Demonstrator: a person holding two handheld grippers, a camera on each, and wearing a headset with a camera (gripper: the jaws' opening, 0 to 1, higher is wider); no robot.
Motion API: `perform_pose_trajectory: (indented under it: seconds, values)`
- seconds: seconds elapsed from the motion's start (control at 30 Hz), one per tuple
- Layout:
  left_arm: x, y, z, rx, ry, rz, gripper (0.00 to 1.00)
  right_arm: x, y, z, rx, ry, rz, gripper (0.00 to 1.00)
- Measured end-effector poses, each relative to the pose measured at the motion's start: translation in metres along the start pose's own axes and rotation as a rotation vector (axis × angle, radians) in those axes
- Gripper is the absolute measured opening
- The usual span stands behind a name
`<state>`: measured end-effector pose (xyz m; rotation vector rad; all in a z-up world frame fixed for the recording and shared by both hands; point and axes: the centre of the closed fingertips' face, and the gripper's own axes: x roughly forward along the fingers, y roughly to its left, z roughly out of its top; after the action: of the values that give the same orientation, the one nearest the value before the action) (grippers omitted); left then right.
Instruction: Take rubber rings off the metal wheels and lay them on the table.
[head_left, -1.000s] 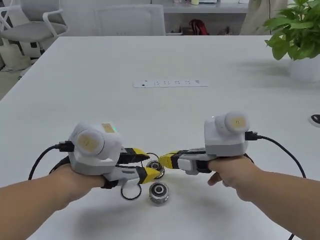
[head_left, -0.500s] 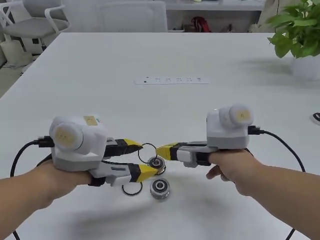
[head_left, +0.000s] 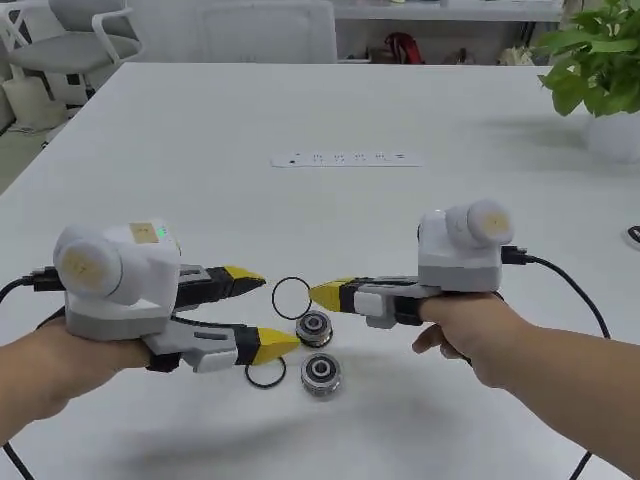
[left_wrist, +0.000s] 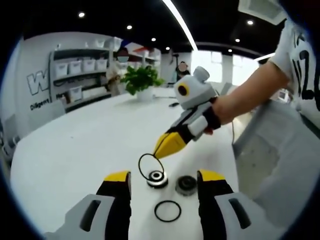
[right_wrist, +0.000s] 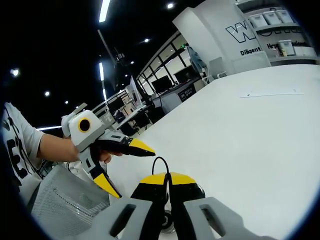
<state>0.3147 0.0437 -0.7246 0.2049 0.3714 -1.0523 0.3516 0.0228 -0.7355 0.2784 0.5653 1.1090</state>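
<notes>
Two handheld grippers with yellow-tipped jaws meet over a white table (head_left: 330, 110), around a small silver metal wheel (head_left: 314, 326) with a dark centre. That wheel is the reference point here.

The right gripper (head_left: 318, 293) comes in from the wheel's right with its jaws pressed together, pinching a thin black rubber ring (head_left: 274, 296). The ring stands raised just above and left of the wheel. Its lower edge is close to the wheel, and whether they touch cannot be told. In the right gripper view the ring loops up from between the closed tips.

The left gripper (head_left: 258, 310) sits left of the wheel with its jaws spread wide and nothing between them.

A second silver metal wheel (head_left: 320, 372) lies just nearer the person than the first. A second black rubber ring (head_left: 247, 373) lies flat on the table beside it, to its left.

Well beyond the wheel lies a flat white power strip (head_left: 340, 158). A green potted plant (head_left: 595, 60) stands far to the right.
</notes>
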Motion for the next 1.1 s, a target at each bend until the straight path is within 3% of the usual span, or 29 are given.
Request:
perform_pose_trajectory:
  seconds: [0.43,1.1]
  values:
    - [-0.019,-0.009,0.000,0.037,-0.002,0.006,0.65,0.001,0.013,0.004,0.004,-0.001,0.028,0.00]
    - [-0.048,-0.006,-0.015,0.010,-0.001,0.059,0.71,0.015,0.023,-0.020,0.037,0.096,0.044,0.00]
